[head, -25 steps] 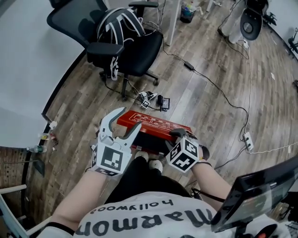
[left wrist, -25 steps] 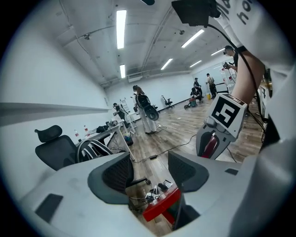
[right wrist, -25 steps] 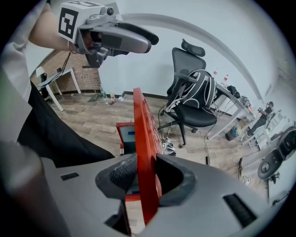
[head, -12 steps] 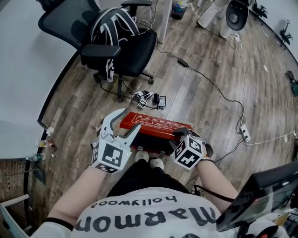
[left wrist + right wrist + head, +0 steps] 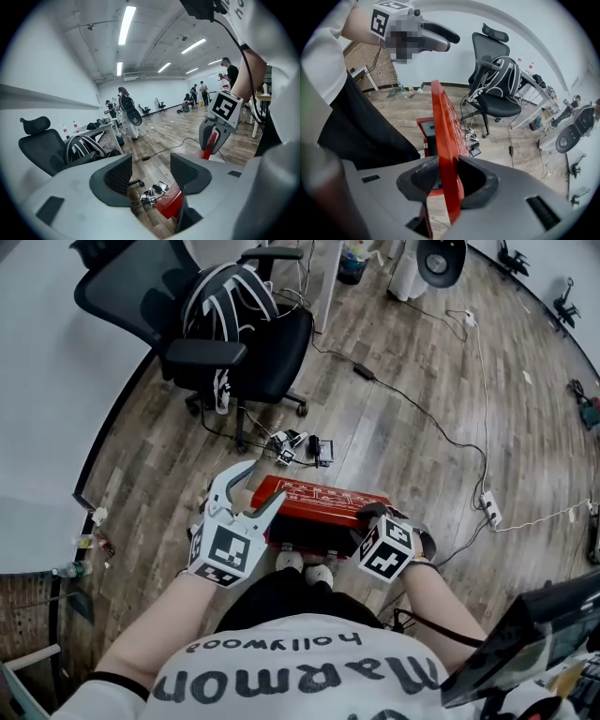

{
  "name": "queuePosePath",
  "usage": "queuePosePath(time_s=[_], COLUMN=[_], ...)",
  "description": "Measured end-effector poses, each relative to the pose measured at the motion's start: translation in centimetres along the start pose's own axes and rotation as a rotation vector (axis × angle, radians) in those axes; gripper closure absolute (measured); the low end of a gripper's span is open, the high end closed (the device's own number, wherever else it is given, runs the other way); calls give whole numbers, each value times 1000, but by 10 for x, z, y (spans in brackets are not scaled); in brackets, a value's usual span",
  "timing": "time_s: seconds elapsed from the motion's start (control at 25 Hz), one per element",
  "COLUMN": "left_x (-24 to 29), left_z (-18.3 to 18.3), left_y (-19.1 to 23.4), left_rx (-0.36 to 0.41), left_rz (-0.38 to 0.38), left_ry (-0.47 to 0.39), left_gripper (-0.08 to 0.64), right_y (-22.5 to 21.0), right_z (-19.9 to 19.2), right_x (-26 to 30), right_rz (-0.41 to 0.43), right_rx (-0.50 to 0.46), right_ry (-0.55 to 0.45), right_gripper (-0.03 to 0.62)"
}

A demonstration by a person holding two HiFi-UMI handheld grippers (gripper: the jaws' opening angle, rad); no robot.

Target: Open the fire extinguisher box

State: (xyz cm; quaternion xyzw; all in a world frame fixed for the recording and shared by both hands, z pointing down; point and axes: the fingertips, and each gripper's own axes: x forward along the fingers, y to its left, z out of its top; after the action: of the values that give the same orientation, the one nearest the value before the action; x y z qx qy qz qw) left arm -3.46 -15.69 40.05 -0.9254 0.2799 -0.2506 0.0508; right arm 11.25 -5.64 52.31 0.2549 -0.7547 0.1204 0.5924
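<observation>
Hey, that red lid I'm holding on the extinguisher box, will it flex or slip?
Probably stiff: the red lid stands as a straight flat panel out of the right claw, no sag. It may slip, since the claw pinches only a thin, smooth-looking painted edge.

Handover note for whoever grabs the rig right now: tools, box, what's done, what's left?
Right tool: shut on the edge of the red door.
Left tool: open, empty, hovering by the box's left end.
Box: on the wood floor at the person's feet, with the door lifted off the body and the inside showing.
Done: door gripped and partly raised.
Left: swing the door fully open, then probably release.
</observation>
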Motion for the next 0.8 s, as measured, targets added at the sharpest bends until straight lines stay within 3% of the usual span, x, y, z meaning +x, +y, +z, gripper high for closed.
queuePosePath(time_s=[0.52,0.8], left_x=[9,16], left_z=[1,6], left_y=[10,1], left_rx=[45,4], left_rz=[-20,-12], left_ry=[38,81], left_gripper=[322,322], right_y=[-14,-20], right_z=[4,4], right_x=[-2,-5], right_rz=[47,85], right_rx=[5,-14], right_ry=[-27,-50], right_gripper=[465,465])
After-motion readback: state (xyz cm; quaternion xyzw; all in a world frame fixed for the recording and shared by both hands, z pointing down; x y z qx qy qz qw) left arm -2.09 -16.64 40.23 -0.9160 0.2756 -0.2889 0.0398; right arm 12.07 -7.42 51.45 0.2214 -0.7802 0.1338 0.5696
